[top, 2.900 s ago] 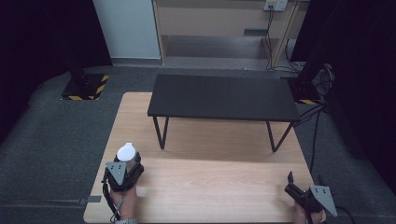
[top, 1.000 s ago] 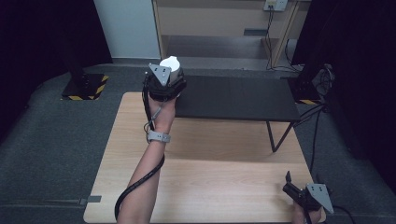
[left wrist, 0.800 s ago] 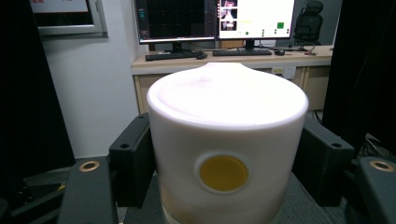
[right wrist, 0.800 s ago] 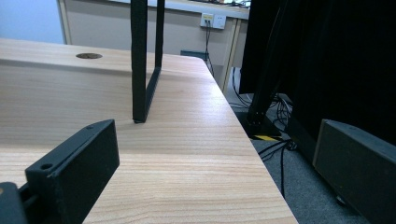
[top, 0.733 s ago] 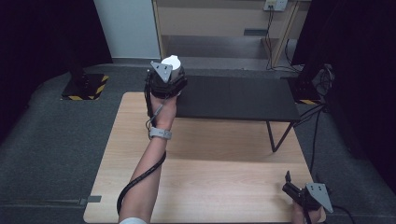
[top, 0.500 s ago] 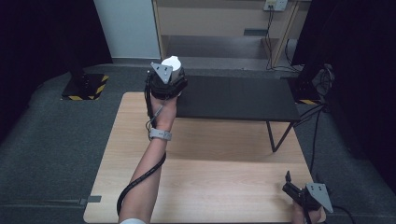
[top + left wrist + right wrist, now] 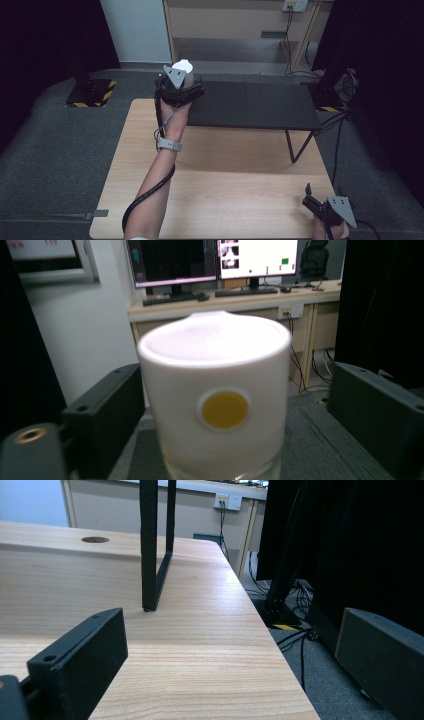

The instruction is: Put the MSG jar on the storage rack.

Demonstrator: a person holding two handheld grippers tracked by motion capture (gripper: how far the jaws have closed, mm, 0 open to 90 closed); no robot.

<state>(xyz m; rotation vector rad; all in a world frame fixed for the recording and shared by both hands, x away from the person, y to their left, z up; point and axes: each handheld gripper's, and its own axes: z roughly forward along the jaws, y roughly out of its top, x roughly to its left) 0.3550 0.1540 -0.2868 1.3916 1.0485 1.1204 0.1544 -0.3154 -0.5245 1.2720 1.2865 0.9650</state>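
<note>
left arm: stretched far forward, forearm bare, grey band at wrist
left gripper (image 7: 180, 82): held high, grey plate up; jaws closed on a white cup (image 7: 216, 395), one jaw on each side of it
right gripper (image 7: 320, 204): low, close to the person; jaws spread wide, nothing between them
right hand: barely in frame behind the jaws

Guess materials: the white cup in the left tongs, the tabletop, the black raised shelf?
White cup: looks like matte opaque plastic or ceramic, smooth with soft sheen and a yellow dot; its base seems clear, possibly glass. Cannot tell which.
Tabletop: light wood or wood-look laminate, visible straight grain, matte.
Black raised shelf: dark matte board on thin black legs, likely painted metal.
</note>
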